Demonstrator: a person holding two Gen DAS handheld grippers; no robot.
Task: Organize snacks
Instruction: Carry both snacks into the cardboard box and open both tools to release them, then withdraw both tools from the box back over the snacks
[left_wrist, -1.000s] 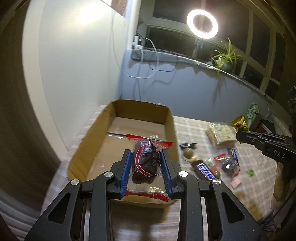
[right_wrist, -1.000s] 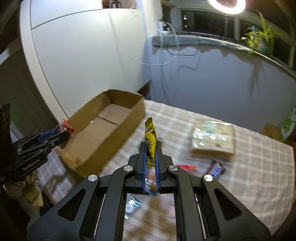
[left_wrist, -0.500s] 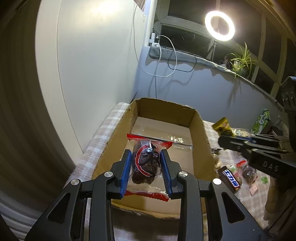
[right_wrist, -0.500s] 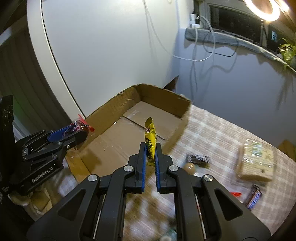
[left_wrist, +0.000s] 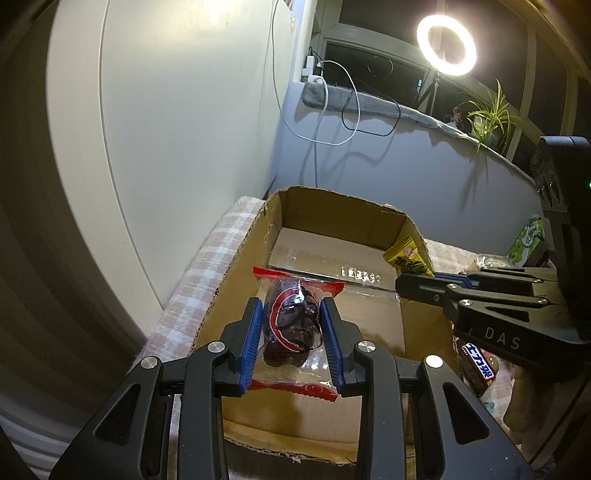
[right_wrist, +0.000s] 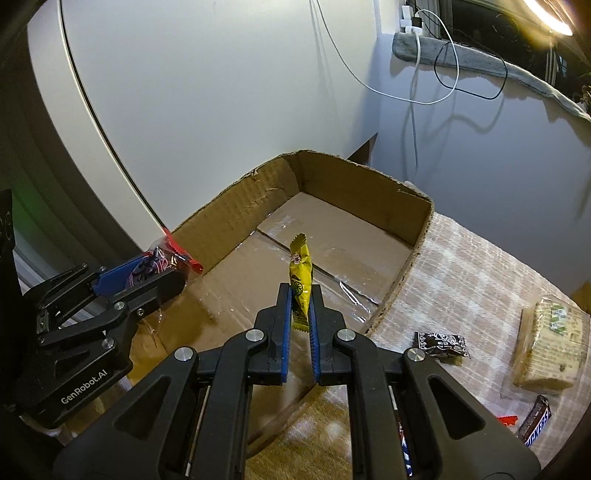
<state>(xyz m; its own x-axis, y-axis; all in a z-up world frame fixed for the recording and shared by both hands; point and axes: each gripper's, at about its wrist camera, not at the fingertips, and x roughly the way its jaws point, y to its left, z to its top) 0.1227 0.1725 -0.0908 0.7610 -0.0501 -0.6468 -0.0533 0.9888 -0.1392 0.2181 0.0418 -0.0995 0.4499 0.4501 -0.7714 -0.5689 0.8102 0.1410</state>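
The left hand-held gripper (left_wrist: 291, 334) is closed on a clear, red-edged packet (left_wrist: 293, 325) of something dark, held over the near end of the cardboard box (right_wrist: 236, 206). To its right, the right hand-held gripper (right_wrist: 300, 314) pinches a slim yellow sachet (right_wrist: 301, 273) edge-up above the box's taped floor. Both snacks look ready to drop: next, each should lower and let go. The corrugated walls are ragged; crinkly wrapped bars (right_wrist: 535, 424) and a pale block (right_wrist: 546, 347) wait on the checked counter (right_wrist: 472, 280).
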